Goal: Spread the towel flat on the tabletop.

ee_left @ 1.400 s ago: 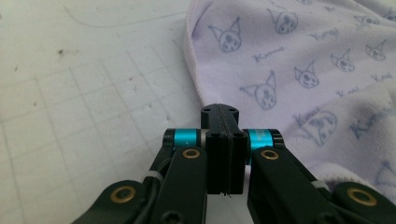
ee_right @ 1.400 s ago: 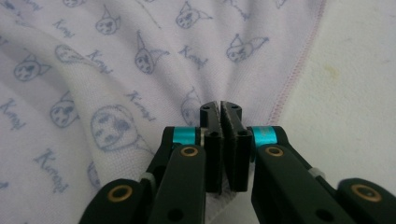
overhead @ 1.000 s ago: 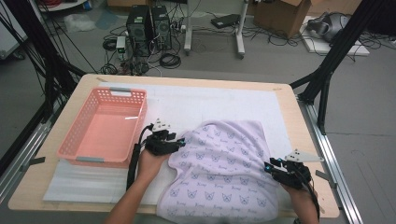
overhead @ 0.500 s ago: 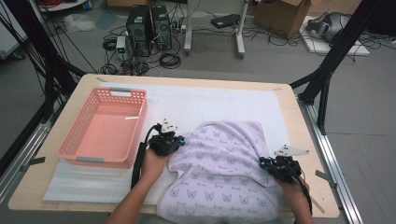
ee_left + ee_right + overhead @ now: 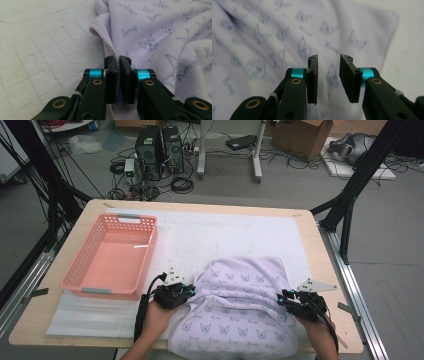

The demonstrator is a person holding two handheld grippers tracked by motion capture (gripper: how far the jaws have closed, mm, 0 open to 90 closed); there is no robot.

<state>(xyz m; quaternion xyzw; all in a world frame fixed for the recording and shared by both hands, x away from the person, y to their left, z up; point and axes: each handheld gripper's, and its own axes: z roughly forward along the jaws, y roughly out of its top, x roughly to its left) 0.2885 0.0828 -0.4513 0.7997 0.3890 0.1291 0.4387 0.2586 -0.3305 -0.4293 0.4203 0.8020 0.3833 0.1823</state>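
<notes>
A person sits at a wooden worktop (image 5: 320, 270) covered with a white padded mat (image 5: 225, 235), a claw in each hand. A pale purple towel (image 5: 240, 305) printed with small cartoon faces lies bunched on the mat between the two claws, its near end hanging toward the person.

The left claw (image 5: 189, 291) sits at the towel's left edge. Seen from this claw's own camera, its two black jaws are nearly together and pinch the stitched hem of the towel (image 5: 150, 32) between the pads; the hem runs up and away from the jaws, the rest of the cloth spreads to the claw's right, and bare mat (image 5: 37, 50) lies to its left. Its jaws have just been easing slightly apart, with the hem between them.

The right claw (image 5: 285, 299) rests at the towel's right edge. From its own camera, the jaws (image 5: 328, 75) stand a little apart, with a clear gap between the pads, and they have just been opening. The towel (image 5: 287, 37) lies just beyond and beneath them, a corner of it reaching up and to the claw's right; the pads are not pressing on it.

An empty pink plastic basket (image 5: 75, 270) stands on the mat just beyond and to the left of the left claw.
</notes>
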